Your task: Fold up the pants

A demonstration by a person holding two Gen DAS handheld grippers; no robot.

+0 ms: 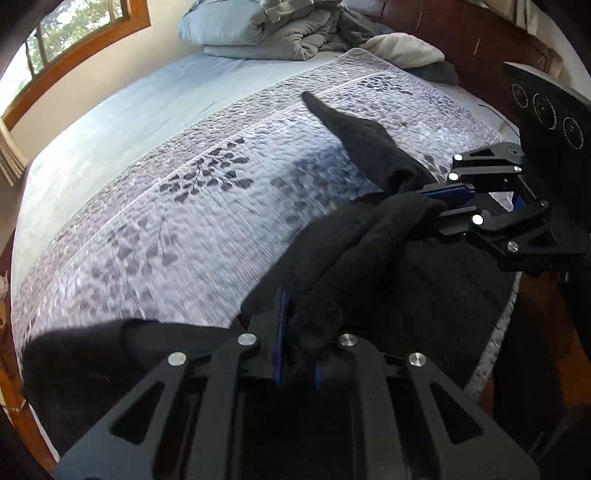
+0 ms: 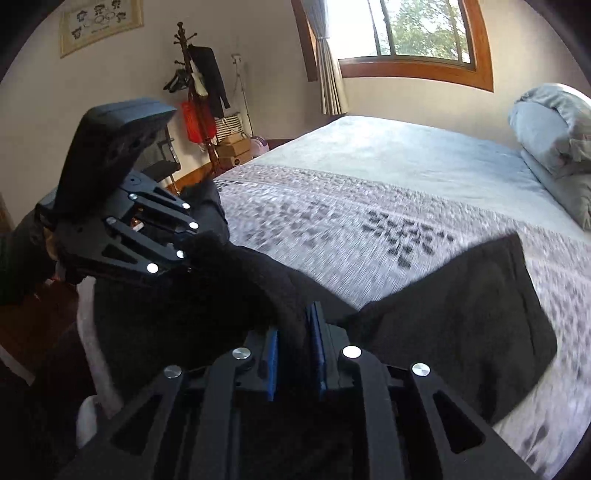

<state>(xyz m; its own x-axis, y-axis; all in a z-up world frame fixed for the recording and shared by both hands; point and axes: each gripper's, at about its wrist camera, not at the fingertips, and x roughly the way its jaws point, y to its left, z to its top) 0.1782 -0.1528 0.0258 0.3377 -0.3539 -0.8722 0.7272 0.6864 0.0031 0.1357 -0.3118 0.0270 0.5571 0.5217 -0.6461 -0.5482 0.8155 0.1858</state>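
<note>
In the left wrist view, the left gripper (image 1: 299, 332) is clenching a bunched fold of the black pants (image 1: 369, 155), which are lying across the patterned quilt (image 1: 184, 206) on the bed, while the right gripper (image 1: 430, 201) is pinching another bunch of the same cloth just beyond it, one pant leg trailing away toward the pillows (image 1: 236, 29). In the right wrist view, the right gripper (image 2: 293, 332) is gripping dark pants (image 2: 461, 314) fabric between its blue pads (image 2: 317, 343), and the left gripper (image 2: 192, 240) is biting into the cloth at the bed's near edge, a broad flap spreading over the quilt (image 2: 332, 221) to the right.
</note>
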